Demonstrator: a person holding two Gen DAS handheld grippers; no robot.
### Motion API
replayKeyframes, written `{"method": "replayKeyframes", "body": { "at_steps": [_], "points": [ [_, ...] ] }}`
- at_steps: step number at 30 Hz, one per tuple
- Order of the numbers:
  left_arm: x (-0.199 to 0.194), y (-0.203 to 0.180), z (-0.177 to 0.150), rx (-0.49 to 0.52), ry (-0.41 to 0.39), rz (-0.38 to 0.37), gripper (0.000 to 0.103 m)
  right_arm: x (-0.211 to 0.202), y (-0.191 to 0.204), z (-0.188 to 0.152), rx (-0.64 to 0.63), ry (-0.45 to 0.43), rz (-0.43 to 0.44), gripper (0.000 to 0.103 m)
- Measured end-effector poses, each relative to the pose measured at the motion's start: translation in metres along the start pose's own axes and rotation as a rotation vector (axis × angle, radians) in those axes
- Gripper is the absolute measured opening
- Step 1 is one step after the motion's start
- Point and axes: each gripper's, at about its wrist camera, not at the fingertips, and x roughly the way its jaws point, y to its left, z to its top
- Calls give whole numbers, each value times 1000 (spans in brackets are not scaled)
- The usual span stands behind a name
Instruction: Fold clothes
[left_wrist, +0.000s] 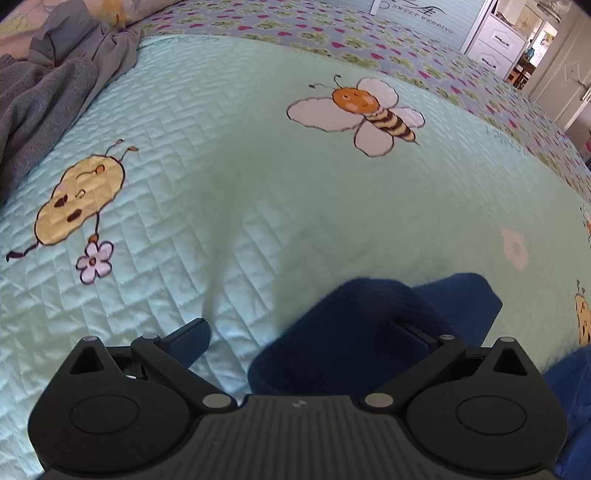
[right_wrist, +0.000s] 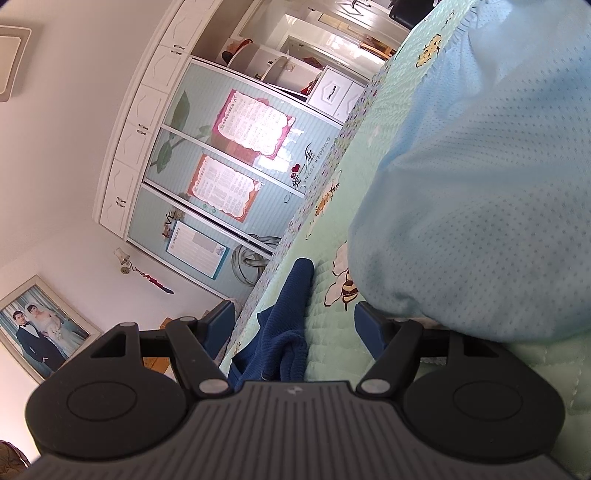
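Observation:
A navy blue garment (left_wrist: 354, 325) lies crumpled on the pale green quilted bedspread (left_wrist: 240, 177). My left gripper (left_wrist: 300, 326) points down at it with its jaws spread wide. The cloth sits between them, close against the right finger (left_wrist: 415, 334), and neither pad presses on it. In the right wrist view the picture is rolled sideways. The same navy garment (right_wrist: 286, 332) runs between the fingers of my right gripper (right_wrist: 294, 308). That gripper stands open, with green quilt (right_wrist: 332, 332) showing between the cloth and its right finger (right_wrist: 371, 325).
A heap of grey clothes (left_wrist: 48, 99) lies at the bed's far left. A bulk of light blue dotted fabric (right_wrist: 480, 184) fills the right of the right wrist view. Beyond the bed stand a wardrobe with posters (right_wrist: 221, 166) and white drawers (left_wrist: 495, 40).

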Motion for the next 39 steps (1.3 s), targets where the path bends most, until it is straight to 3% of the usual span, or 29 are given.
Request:
{"method": "replayKeyframes", "body": {
  "at_steps": [4,6,10,13,15,18,21,23,25,29,32,34,39],
  "points": [
    [-11,2,5,23,-56,51,102,0,0,0,5,-3,4,73],
    [-15,6,7,-7,-80,18,102,0,0,0,7,-5,6,73],
    [3,1,5,-47,28,-104,102,0,2,0,2,-4,3,73],
    [6,-10,2,5,41,-95,102,1,2,0,2,-4,3,73],
    [5,-15,0,23,70,-179,102,1,2,0,2,-4,3,73],
    [1,-36,-6,129,113,-246,102,0,1,0,2,-4,3,73],
    [-3,-42,-10,124,101,-295,99,-1,0,0,3,-4,4,73],
    [-6,-46,-13,131,93,-314,93,-1,0,0,4,-5,5,73],
    [-9,-53,-18,165,87,-309,78,-1,0,0,4,-5,5,73],
    [-15,-57,-26,159,55,-231,63,0,1,-1,5,-6,5,73],
    [-17,-60,-31,159,23,-174,45,1,2,-1,6,-8,5,73],
    [-21,-61,-34,141,-16,-129,9,1,2,-1,6,-8,5,73],
    [-29,-55,-45,65,-125,-58,9,2,3,-1,7,-8,6,73]
  ]
}}
